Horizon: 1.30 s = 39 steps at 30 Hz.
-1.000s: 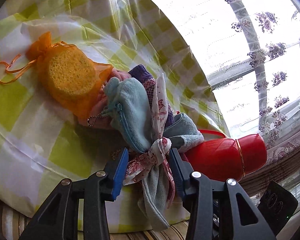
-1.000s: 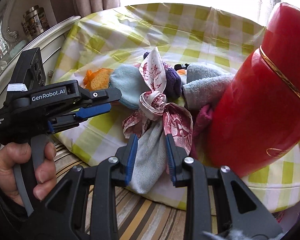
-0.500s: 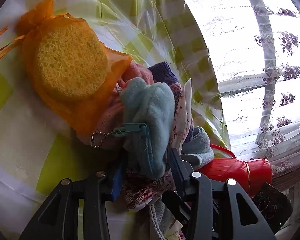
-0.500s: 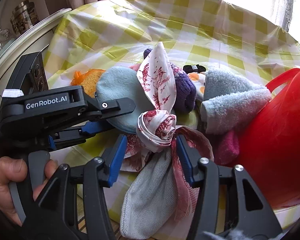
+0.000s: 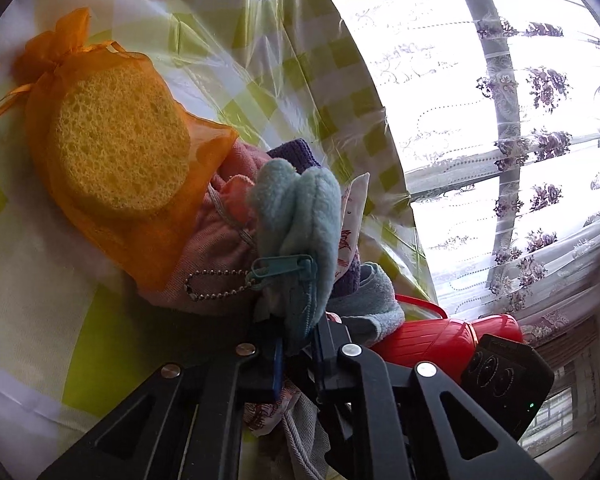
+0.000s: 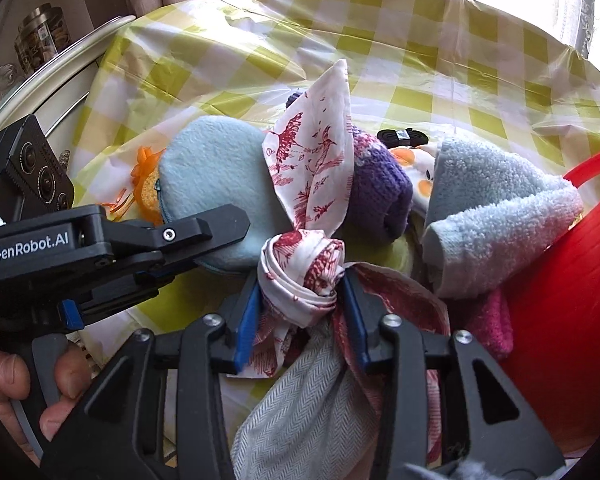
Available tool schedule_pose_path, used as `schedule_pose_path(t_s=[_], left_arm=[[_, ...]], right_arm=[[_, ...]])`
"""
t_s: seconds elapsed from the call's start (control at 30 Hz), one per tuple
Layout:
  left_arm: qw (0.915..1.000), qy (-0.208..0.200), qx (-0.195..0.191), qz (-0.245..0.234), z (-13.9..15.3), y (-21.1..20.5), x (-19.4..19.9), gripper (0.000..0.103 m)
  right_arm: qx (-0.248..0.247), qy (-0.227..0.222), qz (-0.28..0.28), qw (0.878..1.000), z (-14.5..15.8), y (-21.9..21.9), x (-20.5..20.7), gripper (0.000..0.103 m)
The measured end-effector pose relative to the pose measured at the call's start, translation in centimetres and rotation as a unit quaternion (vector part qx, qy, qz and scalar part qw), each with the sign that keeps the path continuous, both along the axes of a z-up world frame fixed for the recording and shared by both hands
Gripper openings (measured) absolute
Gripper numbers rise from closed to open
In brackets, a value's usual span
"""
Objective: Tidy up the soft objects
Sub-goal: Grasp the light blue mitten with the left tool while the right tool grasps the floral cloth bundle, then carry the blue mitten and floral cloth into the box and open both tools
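- Left gripper (image 5: 298, 354) — seen from its own wrist camera, jaws drawn together on the lower edge of the pale blue fleece pouch (image 5: 300, 224), which rises toward 12 o'clock from the pinch; its teal zipper pull and ball chain (image 5: 216, 282) hang off at 9 o'clock.
- Right gripper (image 6: 300, 316) — jaws closing around the knot of the red-printed cloth bundle (image 6: 304, 276); the blue pads flank the knot at 9 and 3 o'clock, and whether they already press on it cannot be told. The bundle's grey herringbone body trails down toward 6 o'clock, one printed ear standing up at 12 o'clock.
- Soft pile on the yellow-checked tablecloth (image 6: 420, 60) — from the bundle's knot, the blue pouch lies at 10 o'clock, a purple knit piece (image 6: 380, 188) at 1 o'clock, a rolled light blue towel (image 6: 500, 216) at 2 o'clock, a pink cloth (image 6: 492, 320) at 3 o'clock. An orange mesh bag holding a yellow sponge (image 5: 120, 144) sits at 10 o'clock of the pouch in the left view, touching the pile.
- Red plastic container (image 6: 560, 300) — just beside the pile, at 3 o'clock in the right view.
- Step in hand (judgement): both tools are securing one item each, to separate them from the heap.
- Next move (judgement): lifting apart calls for a firm hold on the knot — and care that the pouch's chain does not snag the pink fabric beneath it.
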<state>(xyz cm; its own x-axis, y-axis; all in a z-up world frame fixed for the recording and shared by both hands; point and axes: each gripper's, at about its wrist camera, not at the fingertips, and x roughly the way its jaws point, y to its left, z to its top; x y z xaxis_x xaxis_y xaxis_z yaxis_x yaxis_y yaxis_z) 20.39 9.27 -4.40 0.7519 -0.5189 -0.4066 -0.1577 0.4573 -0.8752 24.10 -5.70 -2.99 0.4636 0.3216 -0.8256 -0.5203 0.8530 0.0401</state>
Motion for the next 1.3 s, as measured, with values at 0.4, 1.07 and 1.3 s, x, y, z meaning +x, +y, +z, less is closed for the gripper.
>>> schedule_pose_path(t_s=[0.4,1.07,1.3], left_arm=[[0.9966,-0.075,0.006,0.033,2.6,1.5,-3.5,0.011],[0.9946,-0.085,0.052,-0.028,5.3,-4.4,-8.8,0.011],[0.9894,-0.042,0.123,-0.065,6.3,-9.1,-9.7,0.011]], right_arm=[[0.033,-0.028,-0.005,0.999,2.9,-1.3,-2.3,0.024],[0.043,-0.048,-0.038,0.997,7.7,-8.6,-10.1,0.024],[0.025,-0.049,-0.081,0.995,8.6,-13.1,-12.4,0.024]])
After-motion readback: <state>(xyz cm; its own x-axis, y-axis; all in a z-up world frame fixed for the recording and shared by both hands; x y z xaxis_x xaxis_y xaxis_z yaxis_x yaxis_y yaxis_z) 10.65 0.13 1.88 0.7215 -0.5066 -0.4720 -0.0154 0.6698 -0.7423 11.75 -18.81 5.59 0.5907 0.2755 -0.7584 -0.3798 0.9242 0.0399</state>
